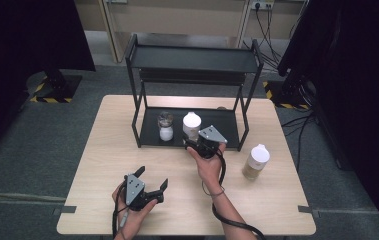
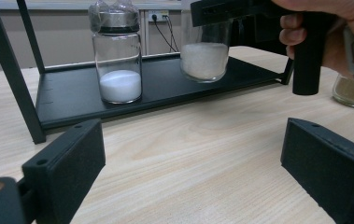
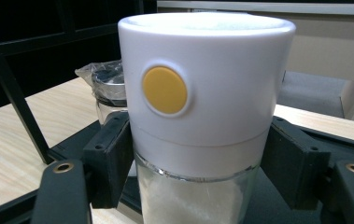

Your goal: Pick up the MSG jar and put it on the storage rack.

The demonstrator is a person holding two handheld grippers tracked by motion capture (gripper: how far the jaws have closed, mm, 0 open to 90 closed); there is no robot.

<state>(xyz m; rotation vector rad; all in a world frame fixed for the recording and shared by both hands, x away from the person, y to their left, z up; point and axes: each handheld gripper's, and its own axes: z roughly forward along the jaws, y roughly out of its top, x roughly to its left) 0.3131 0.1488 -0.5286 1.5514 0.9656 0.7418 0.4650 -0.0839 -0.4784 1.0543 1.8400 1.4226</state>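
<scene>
On rack shelf | right fingers grip white-capped jar | left fingers wide open, empty

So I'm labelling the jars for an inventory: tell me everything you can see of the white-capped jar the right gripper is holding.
The jar has a clear glass body, partly filled with white grains, under a tall white plastic cap with a round yellow button on its side. It stands upright at the lower shelf of the black rack, right of a foil-topped jar. The right gripper is shut on it, its black fingers pressing either side near the cap's lower edge.
</scene>
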